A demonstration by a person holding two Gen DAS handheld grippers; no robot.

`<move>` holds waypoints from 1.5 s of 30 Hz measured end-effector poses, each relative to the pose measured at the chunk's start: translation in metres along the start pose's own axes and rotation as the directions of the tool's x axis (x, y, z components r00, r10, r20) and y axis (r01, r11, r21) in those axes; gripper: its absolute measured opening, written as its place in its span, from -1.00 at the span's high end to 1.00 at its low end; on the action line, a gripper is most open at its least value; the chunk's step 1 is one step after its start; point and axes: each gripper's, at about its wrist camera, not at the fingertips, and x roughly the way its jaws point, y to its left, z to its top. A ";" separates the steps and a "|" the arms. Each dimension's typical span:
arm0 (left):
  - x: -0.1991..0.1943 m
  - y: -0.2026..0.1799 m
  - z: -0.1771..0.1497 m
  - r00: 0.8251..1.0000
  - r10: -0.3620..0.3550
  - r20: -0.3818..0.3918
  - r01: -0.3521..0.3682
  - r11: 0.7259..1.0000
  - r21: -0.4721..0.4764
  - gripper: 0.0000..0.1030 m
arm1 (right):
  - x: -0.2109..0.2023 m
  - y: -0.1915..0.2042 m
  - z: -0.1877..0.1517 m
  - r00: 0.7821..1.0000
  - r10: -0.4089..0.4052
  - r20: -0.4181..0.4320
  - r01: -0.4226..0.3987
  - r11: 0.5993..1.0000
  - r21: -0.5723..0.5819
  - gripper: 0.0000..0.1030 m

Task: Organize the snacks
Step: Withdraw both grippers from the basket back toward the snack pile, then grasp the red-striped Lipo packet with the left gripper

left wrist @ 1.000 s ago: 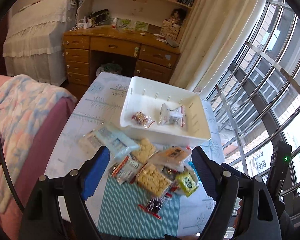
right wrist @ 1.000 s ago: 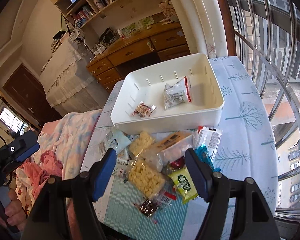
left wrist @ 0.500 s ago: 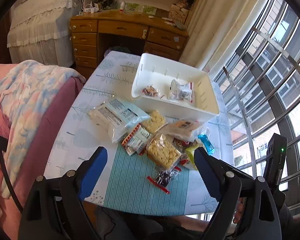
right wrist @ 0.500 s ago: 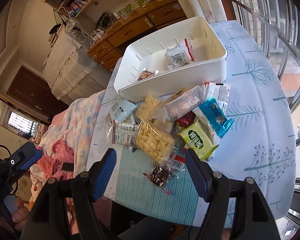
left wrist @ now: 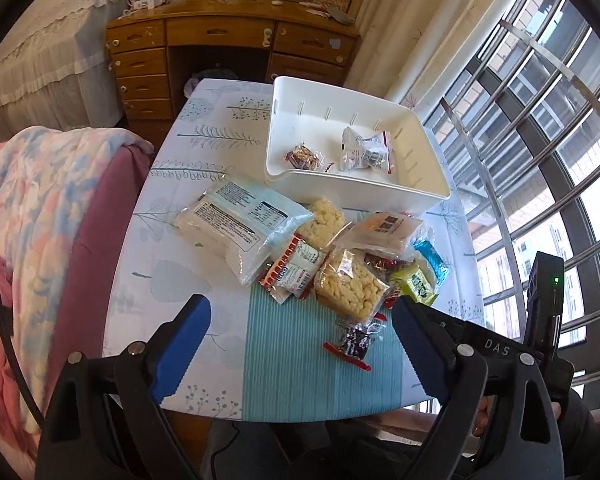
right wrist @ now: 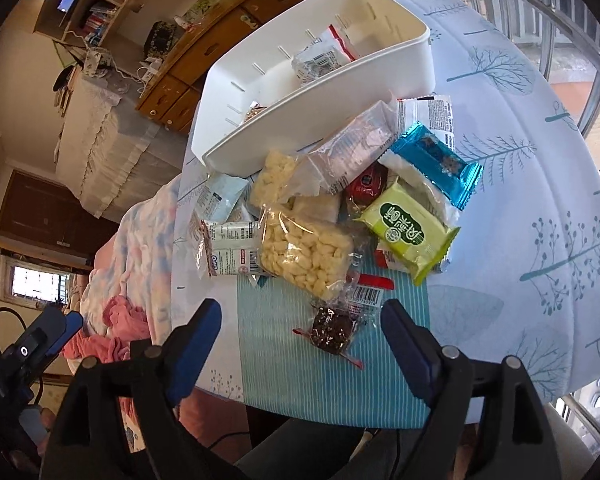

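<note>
A heap of snack packets lies on the table in front of a white bin [left wrist: 380,190] [right wrist: 316,108] that holds two small packets. In the heap are a clear puff bag [left wrist: 350,286] [right wrist: 304,250], a big white-and-blue packet [left wrist: 240,222], a green packet [right wrist: 410,228] and a teal packet [right wrist: 436,160]. A small dark brown candy [left wrist: 356,342] [right wrist: 332,332] lies nearest, on the striped mat. My left gripper [left wrist: 300,330] hovers above the mat, jaws opening, nothing between them. My right gripper [right wrist: 302,328] also hangs over the mat, jaws opening, with the candy below and between its fingers, untouched.
A blanket-draped pink sofa [left wrist: 40,220] borders the table's left side. A wooden desk [left wrist: 228,48] stands behind the table, and barred windows [left wrist: 540,152] run along the right. The teal striped mat [left wrist: 300,368] covers the near edge of the tablecloth.
Both grippers have tilted downward and sunk toward the table, so the snack heap and the near edge now show closer. Both sets of jaws stand wider apart.
</note>
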 end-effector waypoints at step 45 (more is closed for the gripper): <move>0.182 -0.016 0.051 0.880 -0.027 -0.474 0.227 0.900 0.371 0.20 | 0.088 0.001 -0.059 0.953 -0.261 -0.154 0.302 0.856 0.419 -0.13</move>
